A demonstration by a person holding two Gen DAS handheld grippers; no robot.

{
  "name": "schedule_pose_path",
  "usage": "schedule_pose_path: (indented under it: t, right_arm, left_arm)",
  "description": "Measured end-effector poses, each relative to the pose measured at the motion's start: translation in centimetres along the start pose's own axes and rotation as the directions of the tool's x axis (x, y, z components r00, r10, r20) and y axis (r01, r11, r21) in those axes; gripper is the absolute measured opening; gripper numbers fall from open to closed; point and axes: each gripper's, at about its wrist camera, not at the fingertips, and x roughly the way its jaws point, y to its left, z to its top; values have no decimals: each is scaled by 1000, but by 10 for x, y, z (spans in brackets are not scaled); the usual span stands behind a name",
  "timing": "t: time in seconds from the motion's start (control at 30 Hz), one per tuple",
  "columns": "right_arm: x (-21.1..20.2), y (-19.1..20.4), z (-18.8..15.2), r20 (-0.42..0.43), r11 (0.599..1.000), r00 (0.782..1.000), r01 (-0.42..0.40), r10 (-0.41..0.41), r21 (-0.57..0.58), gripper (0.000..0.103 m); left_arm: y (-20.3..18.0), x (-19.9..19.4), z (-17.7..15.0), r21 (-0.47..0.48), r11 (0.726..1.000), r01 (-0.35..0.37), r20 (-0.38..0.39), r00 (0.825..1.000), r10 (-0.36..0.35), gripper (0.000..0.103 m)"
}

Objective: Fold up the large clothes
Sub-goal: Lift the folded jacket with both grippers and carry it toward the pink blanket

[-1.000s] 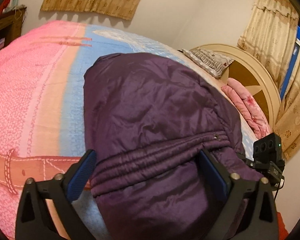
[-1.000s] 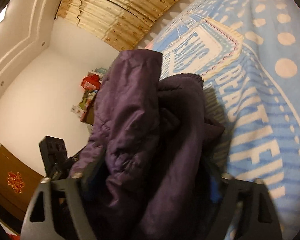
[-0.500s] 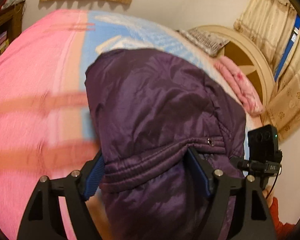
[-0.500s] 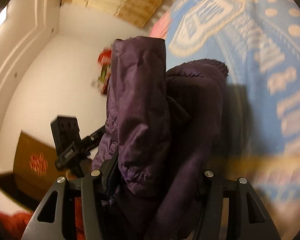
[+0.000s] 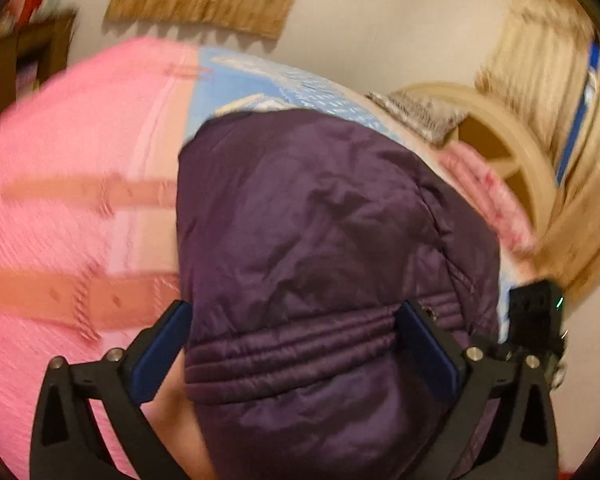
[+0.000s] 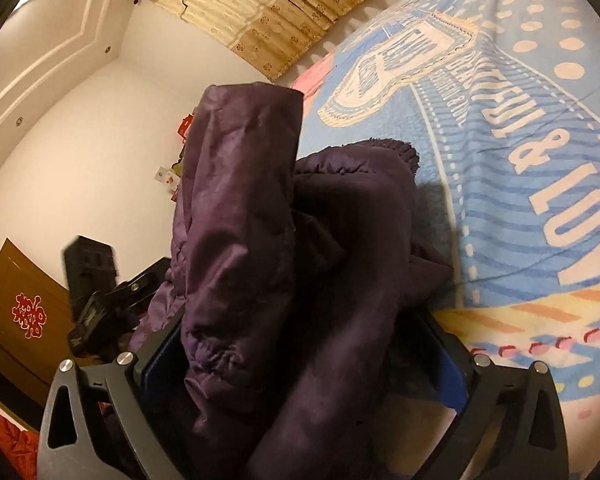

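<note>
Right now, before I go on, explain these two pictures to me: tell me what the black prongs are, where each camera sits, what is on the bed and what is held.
There is no robot here. A person holds a two-finger gripper in each hand, and a wide-angle camera on each looks forward along its fingers. The black prongs with blue pads at the bottom of each picture are those fingers.

One picture is from the left gripper, the other from the right gripper. Both look at a purple jacket lying folded on a bed, on a pink and blue blanket. A headboard stands at the far right.

Both sets of jaws have just been opening. The jacket lies between the fingers of each, but the pads look spread wide rather than clamped, so it seems released, not held.
</note>
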Motion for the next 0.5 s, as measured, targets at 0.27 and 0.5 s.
schedule_pose_path:
  t: [0.27,0.5]
  right_arm:
    - [18,0,2,-10,1000,1000,7,-7,-21,102]
    - [26,2,7,-17,999,999,-40,41,33,72]
  left_arm:
    - [22,8,-13,-76,997,36,4,999,-35,103]
    - [14,-6,-23,-60,998,6,24,1000,-4,87]
